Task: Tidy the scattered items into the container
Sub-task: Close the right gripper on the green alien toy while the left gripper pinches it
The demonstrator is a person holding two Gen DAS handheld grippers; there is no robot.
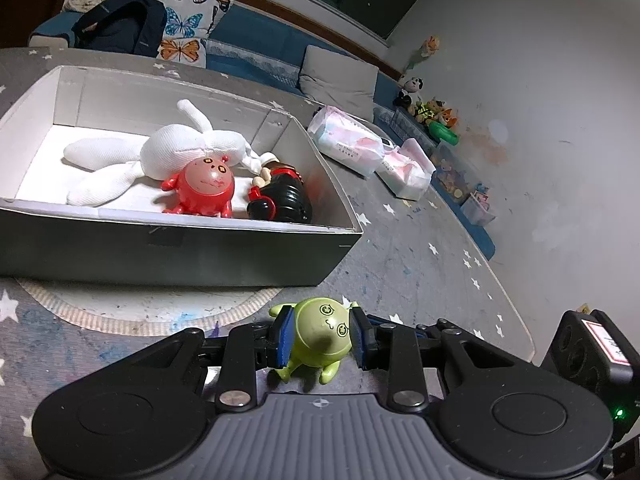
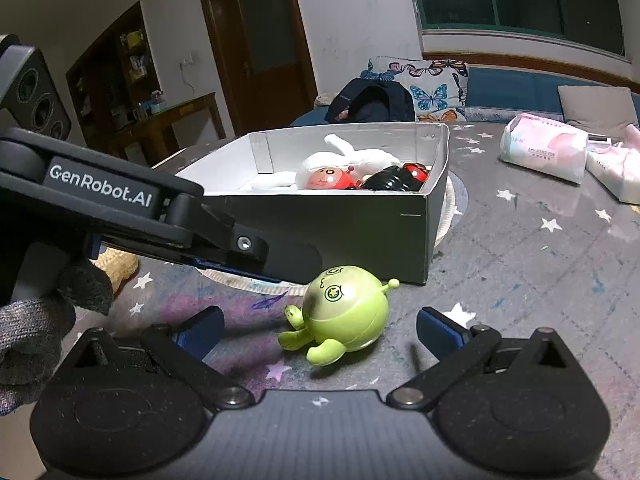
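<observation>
A round green toy figure [image 1: 320, 336] lies on the grey star-patterned mat just in front of the grey cardboard box [image 1: 172, 248]. My left gripper [image 1: 322, 338] has its blue pads against both sides of the green toy. In the right wrist view the green toy [image 2: 346, 314] sits on the mat with the left gripper [image 2: 276, 264] reaching in from the left. My right gripper [image 2: 320, 330] is open and empty, its fingers either side of the toy without touching. The box [image 2: 352, 232] holds a white plush [image 1: 176, 148], a red figure [image 1: 204, 188] and a black figure [image 1: 284, 200].
Two tissue packs [image 1: 352, 140] lie on the mat right of the box. A sofa with a butterfly cushion [image 1: 180, 20] and a dark backpack [image 1: 120, 24] stands behind. Small toys and bins [image 1: 452, 148] line the wall at right.
</observation>
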